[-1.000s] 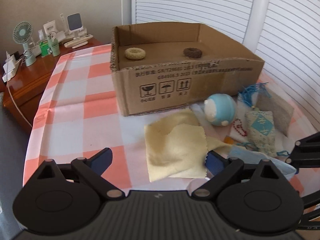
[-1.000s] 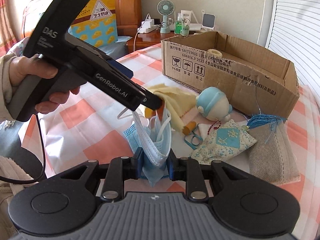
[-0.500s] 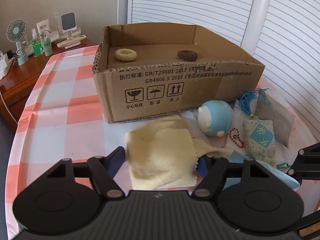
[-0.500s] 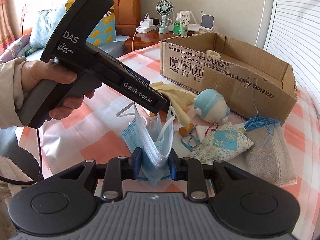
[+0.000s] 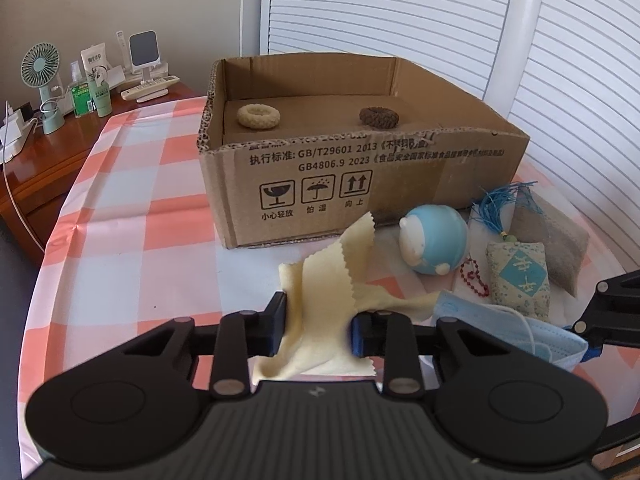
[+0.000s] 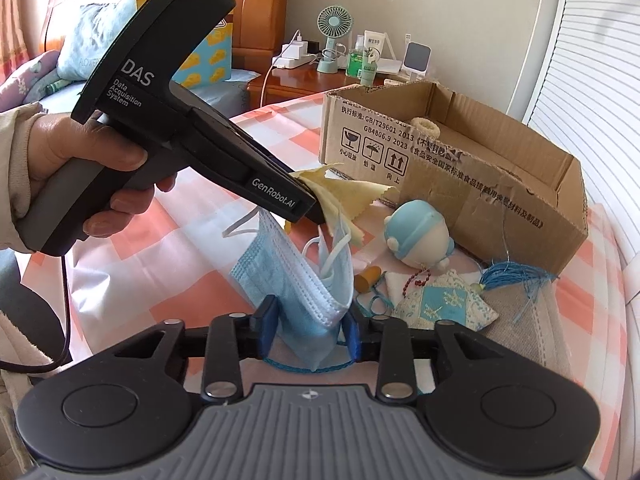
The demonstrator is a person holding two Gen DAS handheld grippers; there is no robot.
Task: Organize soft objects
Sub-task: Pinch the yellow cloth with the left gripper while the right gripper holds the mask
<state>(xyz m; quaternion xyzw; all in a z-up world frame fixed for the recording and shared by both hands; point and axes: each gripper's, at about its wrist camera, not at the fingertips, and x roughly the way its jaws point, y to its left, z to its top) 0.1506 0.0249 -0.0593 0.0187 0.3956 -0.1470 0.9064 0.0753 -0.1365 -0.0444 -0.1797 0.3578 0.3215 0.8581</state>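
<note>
Left wrist view: left gripper (image 5: 319,320) clamped on yellow cloth (image 5: 332,276); cloth bunched between the blue pads, lifted, loose corners hanging down and forward.
Right wrist view: right gripper (image 6: 308,326) clamped on blue face mask (image 6: 296,276); mask folded, ear loops dangling, held above the table.
Left hand: hand (image 6: 76,168) wraps the handle of the left tool, cable trailing down from it.
Surface: table under a tablecloth (image 5: 132,216) in orange-pink and white checks, creased near the left edge.
Box: open cardboard box (image 5: 360,172) sits at the far side of the cloth; cream knitted ring (image 5: 258,116) and brown knitted ring (image 5: 379,118) lie apart on its floor.
Loose items: blue round plush toy (image 5: 434,240) just in front of the box; embroidered sachet (image 5: 518,276) with blue tassel (image 5: 500,208) beside it; grey fabric pouch (image 5: 556,240) behind the sachet, touching it; red bead string (image 5: 474,280) between toy and sachet.
Room, left: wooden side cabinet (image 5: 44,152) next to the table, carrying a small green fan (image 5: 42,80), green bottles (image 5: 90,96), a white remote (image 5: 150,88) and a charger with cable.
Room, back: white slatted shutters (image 5: 400,12) behind the box; beige wall to their left.
Room, far: bed with wooden headboard (image 6: 256,12) and pillows in the right wrist view.
</note>
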